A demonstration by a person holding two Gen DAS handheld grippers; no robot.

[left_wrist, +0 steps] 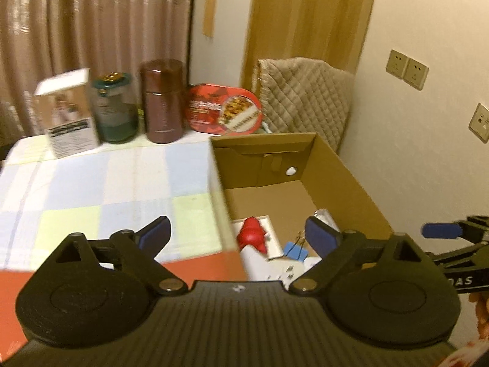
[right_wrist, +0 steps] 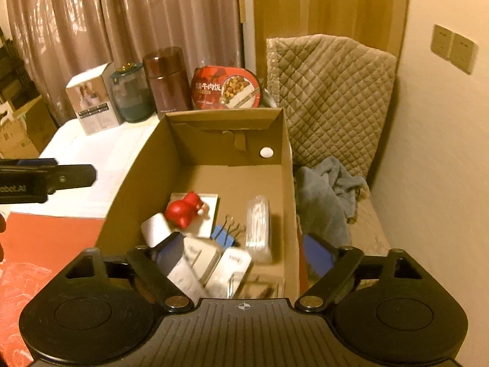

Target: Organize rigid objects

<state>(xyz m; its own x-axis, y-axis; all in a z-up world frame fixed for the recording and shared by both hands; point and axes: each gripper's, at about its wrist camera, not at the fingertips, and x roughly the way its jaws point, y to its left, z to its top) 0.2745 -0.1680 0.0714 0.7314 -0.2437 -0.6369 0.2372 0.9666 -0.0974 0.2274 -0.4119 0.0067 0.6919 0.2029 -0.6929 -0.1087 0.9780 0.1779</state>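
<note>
A desk [left_wrist: 91, 183] under a pale checked cloth stands before curtains [left_wrist: 91, 30] in a dim room. Along its far edge stand a white carton [left_wrist: 65, 116], a green jar [left_wrist: 116, 108], a brown flask [left_wrist: 163, 101] and a red meal tub [left_wrist: 224, 108]. An open cardboard box [right_wrist: 284, 165] sits at the desk's right edge, beside a quilted chair [right_wrist: 333, 98]. Inside lie a red figure [right_wrist: 185, 209], a blue clip [right_wrist: 223, 235], a clear packet [right_wrist: 259, 223] and white packs [right_wrist: 226, 266]. Left gripper [left_wrist: 238, 232] and right gripper [right_wrist: 244, 255] both have jaws spread wide, holding nothing, above the box's near end.

Open cardboard box [right_wrist: 287, 165] on the table, red figurine [right_wrist: 183, 211], blue binder clip [right_wrist: 224, 235] and perhaps white packets inside
</note>
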